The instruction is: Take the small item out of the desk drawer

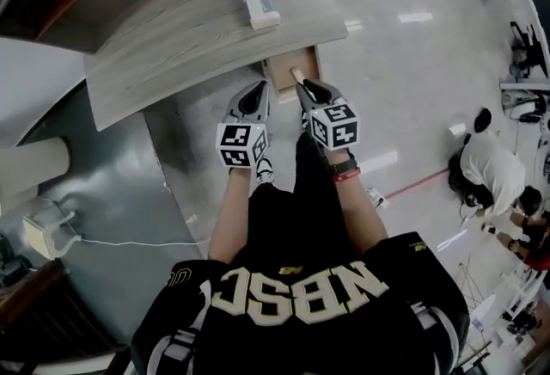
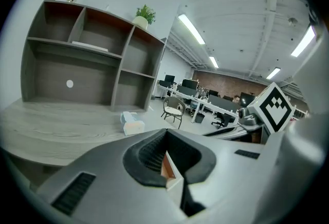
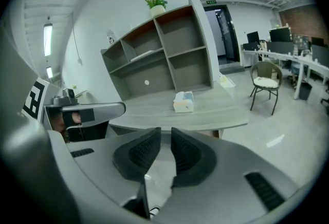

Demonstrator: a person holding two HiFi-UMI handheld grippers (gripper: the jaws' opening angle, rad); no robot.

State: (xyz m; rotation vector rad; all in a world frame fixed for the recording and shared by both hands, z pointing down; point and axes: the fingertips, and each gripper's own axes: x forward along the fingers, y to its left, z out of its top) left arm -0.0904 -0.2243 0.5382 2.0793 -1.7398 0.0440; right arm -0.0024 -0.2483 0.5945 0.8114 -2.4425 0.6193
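Observation:
The wooden desk drawer (image 1: 290, 72) stands pulled out under the grey desk (image 1: 172, 51). A small pale piece (image 1: 297, 75) shows in it, just past the tips of my right gripper (image 1: 307, 90); I cannot tell what it is. In the right gripper view the right gripper (image 3: 165, 148) has its jaws a narrow gap apart with nothing between them. My left gripper (image 1: 255, 93) hangs left of the drawer. In its own view the left gripper (image 2: 167, 159) is shut on a small white block with an orange face (image 2: 169, 169).
A tissue box (image 1: 262, 8) lies on the desk, near the open shelf unit (image 3: 154, 58). A chair (image 3: 266, 84) stands on the glossy floor to the right. A person (image 1: 490, 175) crouches at far right. My own legs are right below the grippers.

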